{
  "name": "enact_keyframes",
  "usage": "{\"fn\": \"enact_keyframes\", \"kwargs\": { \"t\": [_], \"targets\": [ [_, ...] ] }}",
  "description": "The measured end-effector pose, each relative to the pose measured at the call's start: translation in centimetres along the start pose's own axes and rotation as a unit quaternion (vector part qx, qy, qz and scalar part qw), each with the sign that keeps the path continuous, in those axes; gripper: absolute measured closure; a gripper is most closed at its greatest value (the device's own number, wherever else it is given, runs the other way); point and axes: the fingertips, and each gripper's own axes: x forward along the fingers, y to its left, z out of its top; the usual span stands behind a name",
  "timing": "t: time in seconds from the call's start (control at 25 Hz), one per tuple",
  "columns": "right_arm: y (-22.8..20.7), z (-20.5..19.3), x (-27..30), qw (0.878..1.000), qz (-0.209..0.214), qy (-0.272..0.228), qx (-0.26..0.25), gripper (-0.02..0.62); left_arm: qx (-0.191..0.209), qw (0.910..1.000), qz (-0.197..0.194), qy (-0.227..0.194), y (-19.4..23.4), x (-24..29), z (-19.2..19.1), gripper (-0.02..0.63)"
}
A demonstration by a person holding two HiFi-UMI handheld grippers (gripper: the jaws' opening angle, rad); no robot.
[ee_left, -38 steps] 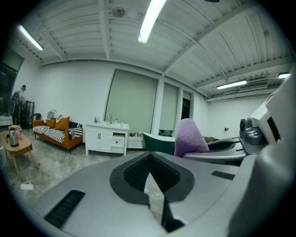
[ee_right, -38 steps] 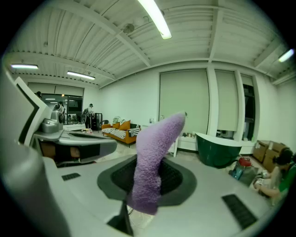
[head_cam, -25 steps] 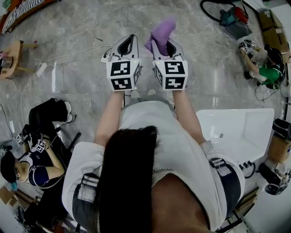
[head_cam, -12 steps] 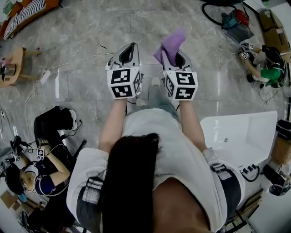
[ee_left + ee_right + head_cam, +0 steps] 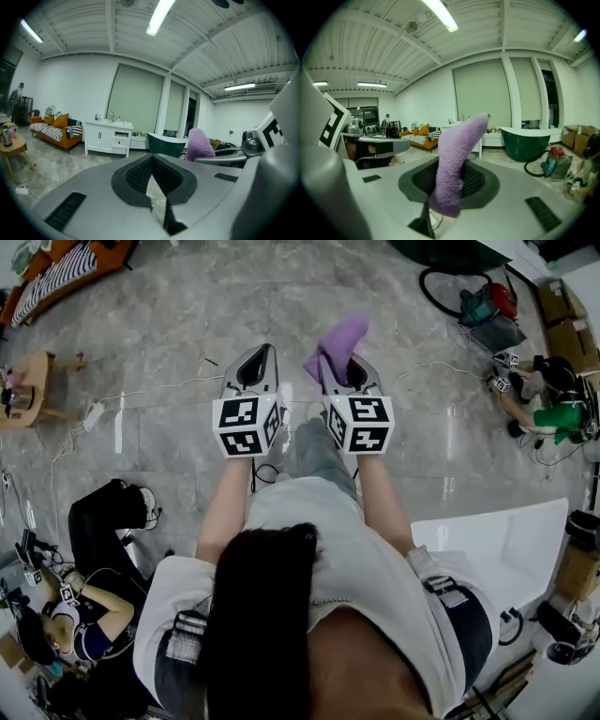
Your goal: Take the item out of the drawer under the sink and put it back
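At far left of the head view, a striped sofa and, lower down, a seated person, both well apart from the work and no part of it. Next, the left hand-held gripper, thrust forward at arm's length over the bare marble floor, level with its partner and just beside it. Closed: in its own view, ribbed pads meeting at the tips, only a thin wedge of floor showing behind them, nothing caught between. Probably kept shut and empty simply to ride along, ready for working a drawer front later. Just to the right, the right hand-held gripper, clamped on a purple cloth. Pinched near the lower end, with a short tail hanging below the pads and the longer part standing up and curling forward past the jaws. Jaws only partly closed, stopped by the thickness of the pile. Held out front and clear of body and sleeves, likely to avoid snagging during the carry. So, the task's item: out of the drawer, in the air above the floor, touching nothing but the pads. Further right and low, beside the person's right elbow, a white basin, well apart from the cloth. No drawer visible in any view, hence the return step judged not yet begun. At far right, a teal and red vacuum cleaner with its hose, idle on the floor.
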Motion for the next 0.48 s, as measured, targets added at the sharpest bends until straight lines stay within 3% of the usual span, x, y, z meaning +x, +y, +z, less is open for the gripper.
{"fn": "enact_keyframes", "kwargs": {
  "t": [0.48],
  "targets": [
    [-9.7, 5.6, 10.1, 0.999, 0.021, 0.005, -0.031, 0.476, -0.012, 0.9996, 0.022, -0.008, 0.1, 13.8, 5.0, 0.603]
  ]
}}
